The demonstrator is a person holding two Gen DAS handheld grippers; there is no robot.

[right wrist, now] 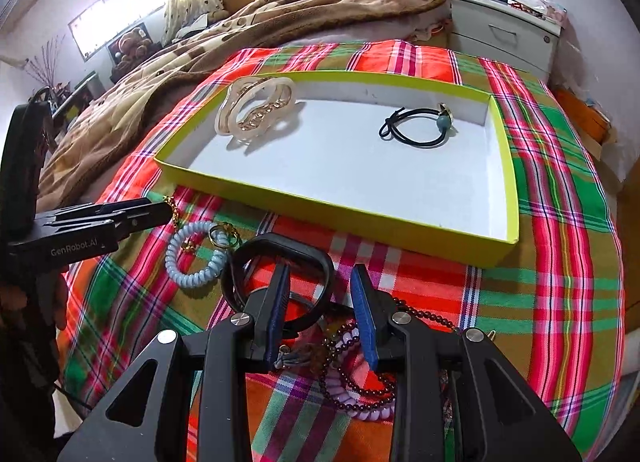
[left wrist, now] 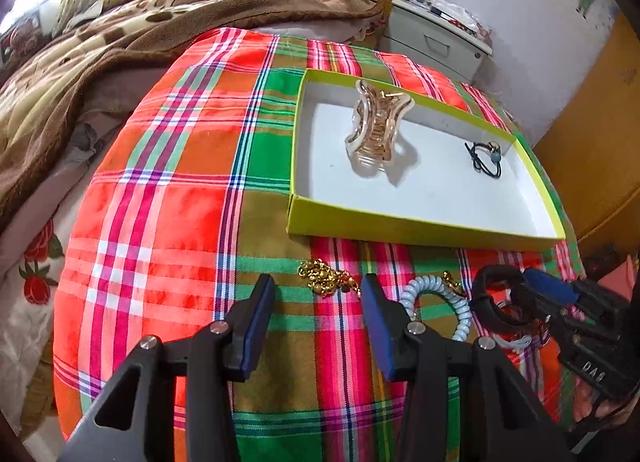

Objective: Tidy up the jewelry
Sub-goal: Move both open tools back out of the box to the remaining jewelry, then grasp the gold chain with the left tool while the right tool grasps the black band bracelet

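A lime-green box (left wrist: pixel 400 227) (right wrist: pixel 360 211) with a white floor lies on the plaid cloth. It holds a beige hair claw (left wrist: pixel 378 129) (right wrist: pixel 256 109) and a black hair tie (left wrist: pixel 486 153) (right wrist: pixel 420 123). My left gripper (left wrist: pixel 318 286) (right wrist: pixel 156 211) is open over a gold chain (left wrist: pixel 326 282). My right gripper (right wrist: pixel 320 282) (left wrist: pixel 532 294) is open at a black bangle (right wrist: pixel 280 258) (left wrist: pixel 496 298): one finger reaches inside the ring, whose right side lies between the pads, untouched. A light-blue coil tie (right wrist: pixel 196 262) (left wrist: pixel 440 302) lies between the two grippers.
Under my right gripper lie a dark red bead string (right wrist: pixel 376 386) and a lilac coil tie (right wrist: pixel 360 410). Gold rings (right wrist: pixel 224 234) sit by the blue coil. A brown blanket (left wrist: pixel 120 41) covers the bed behind; a white nightstand (right wrist: pixel 504 37) stands at the back right.
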